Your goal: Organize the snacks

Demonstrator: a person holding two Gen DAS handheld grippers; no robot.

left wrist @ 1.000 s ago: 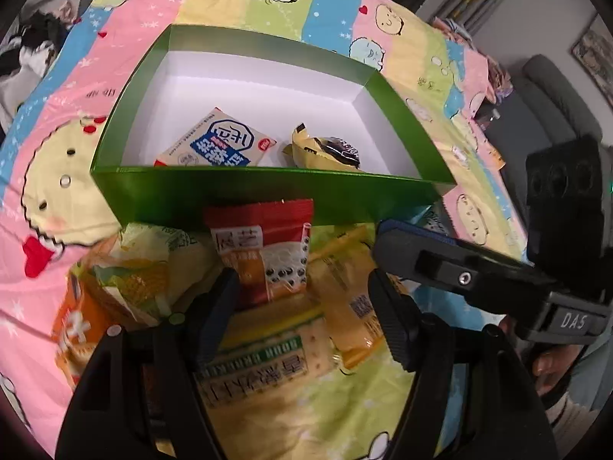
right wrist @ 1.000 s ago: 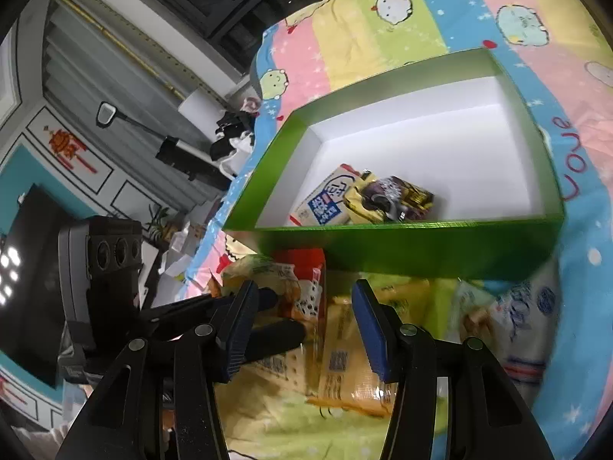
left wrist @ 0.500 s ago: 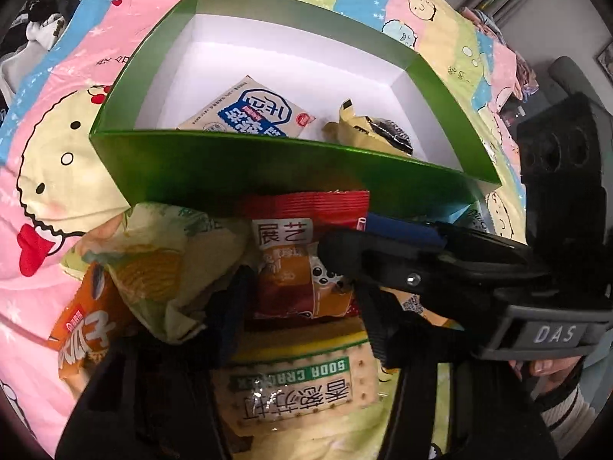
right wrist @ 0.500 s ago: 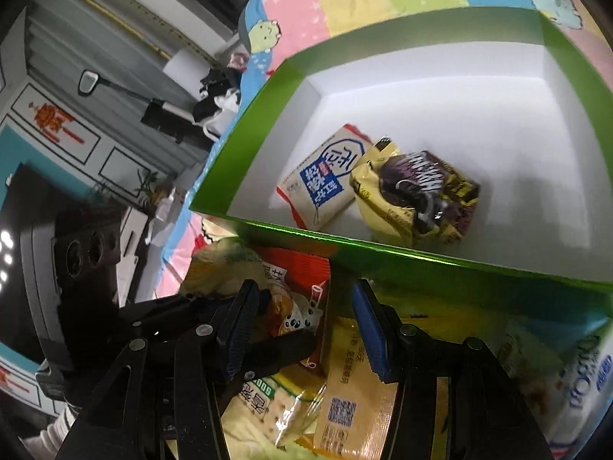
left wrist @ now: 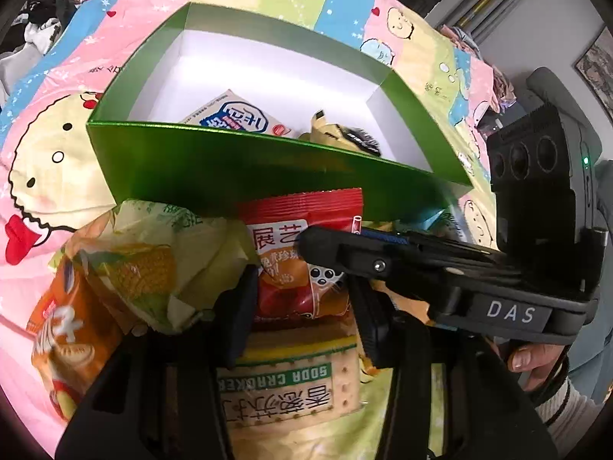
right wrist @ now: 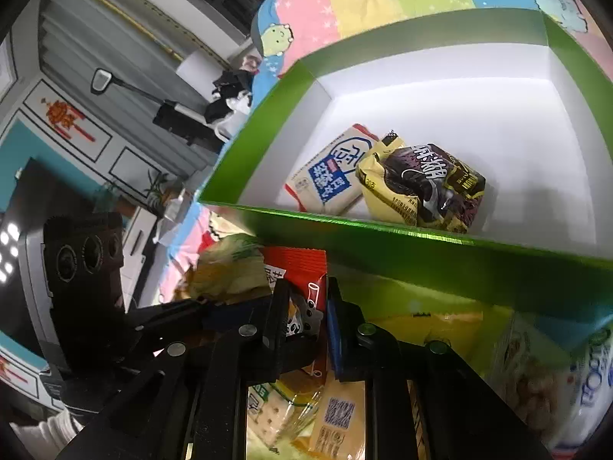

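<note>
Right gripper clamped on the red snack packet, one finger on each face of it, seen clearly in its own wrist view. In the left wrist view the same gripper reaches in from the right side, its tip lying across the packet's printed front.

Left gripper sits just below, fingers spread either side of the packet's lower end. Whether they press on the packet or only flank it, cannot tell; the gap between them is about as wide as the packet.

The red packet lies on top of a loose heap of snacks on the bed, just in front of the near wall of the green box. Under it a soda cracker pack, label reading upside down to the left camera. To the left of the packet, a pale green corn-print bag, and beyond that an orange biscuit bag. On the right side of the heap, a yellow pack with a printed code and a white-and-blue bag at the edge of view.

Green box is open-topped, white inside. It holds two things, touching each other near the front wall: a white and blue packet and a yellow and brown packet.

All of it rests on a cartoon-print bedspread in pink, yellow, green and blue stripes.
</note>
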